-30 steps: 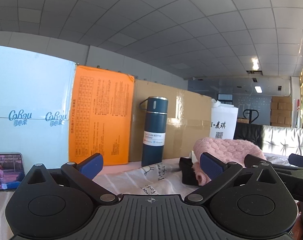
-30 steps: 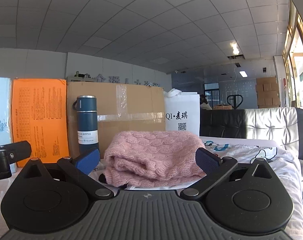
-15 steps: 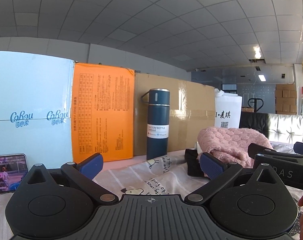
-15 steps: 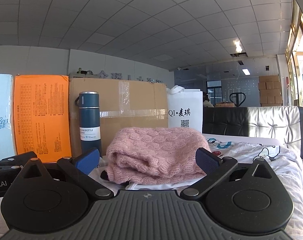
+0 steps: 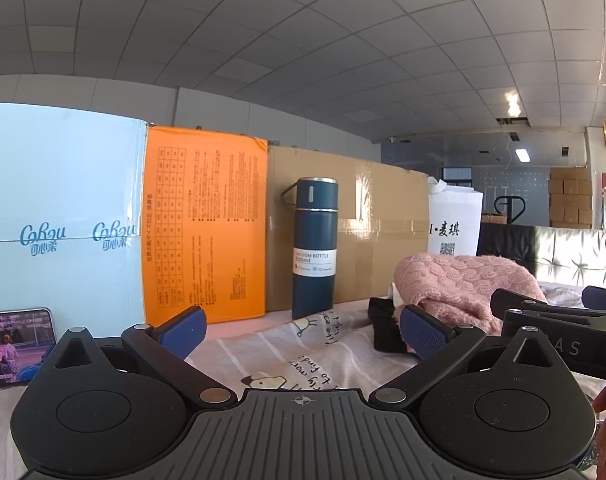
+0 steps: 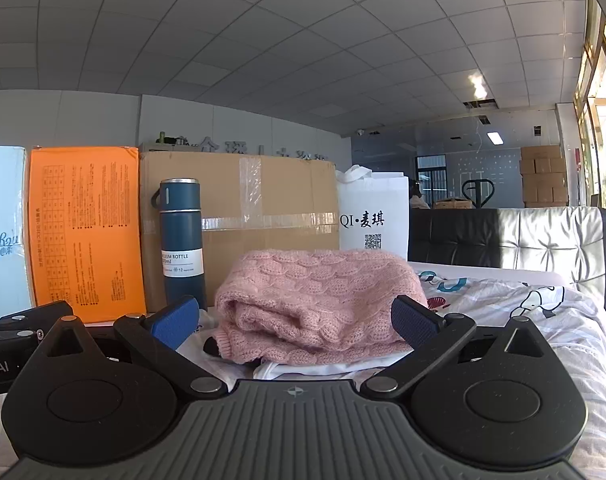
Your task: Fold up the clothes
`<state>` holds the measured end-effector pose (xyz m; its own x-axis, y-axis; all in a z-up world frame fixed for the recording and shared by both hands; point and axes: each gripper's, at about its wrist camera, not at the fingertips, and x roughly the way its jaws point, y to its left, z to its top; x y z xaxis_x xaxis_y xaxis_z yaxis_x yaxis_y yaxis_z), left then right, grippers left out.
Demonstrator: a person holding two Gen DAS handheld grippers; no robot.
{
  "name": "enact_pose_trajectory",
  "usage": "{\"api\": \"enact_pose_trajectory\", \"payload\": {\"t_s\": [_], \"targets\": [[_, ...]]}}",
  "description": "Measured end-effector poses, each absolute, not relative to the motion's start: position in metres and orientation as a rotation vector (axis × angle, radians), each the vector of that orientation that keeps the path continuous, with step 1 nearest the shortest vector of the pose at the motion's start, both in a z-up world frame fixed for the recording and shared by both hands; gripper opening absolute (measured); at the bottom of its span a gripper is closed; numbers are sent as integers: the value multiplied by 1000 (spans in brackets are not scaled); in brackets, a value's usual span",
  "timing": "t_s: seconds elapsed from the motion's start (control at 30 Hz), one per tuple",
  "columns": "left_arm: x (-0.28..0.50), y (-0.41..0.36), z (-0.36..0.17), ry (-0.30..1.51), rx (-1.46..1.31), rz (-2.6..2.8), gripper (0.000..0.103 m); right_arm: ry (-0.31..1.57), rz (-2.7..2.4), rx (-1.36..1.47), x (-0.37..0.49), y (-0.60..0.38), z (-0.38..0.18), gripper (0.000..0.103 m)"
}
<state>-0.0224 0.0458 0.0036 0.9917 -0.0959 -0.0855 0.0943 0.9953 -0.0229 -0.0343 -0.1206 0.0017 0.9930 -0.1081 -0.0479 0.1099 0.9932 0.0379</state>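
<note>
A pink sweater lies bundled on the printed sheet, directly ahead of the right gripper, whose jaws are spread wide and empty. The left gripper (equally agape, holding nothing) faces a flask standing near the sweater; a careless sweep while gathering the knit could topple it.

Both wrist views sit low over the bed, facing the box wall. The right view looks closely at the pink sweater; the left sees it rightward. Both share the vacuum bottle.
</note>
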Motion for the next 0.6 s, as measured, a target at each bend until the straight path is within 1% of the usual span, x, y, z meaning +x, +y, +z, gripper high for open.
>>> {"api": "enact_pose_trajectory", "payload": {"t_s": [0.6], "targets": [[-22,46,3,94,-22,-90,103,40,-102,47,-35,-120,2,103]]}}
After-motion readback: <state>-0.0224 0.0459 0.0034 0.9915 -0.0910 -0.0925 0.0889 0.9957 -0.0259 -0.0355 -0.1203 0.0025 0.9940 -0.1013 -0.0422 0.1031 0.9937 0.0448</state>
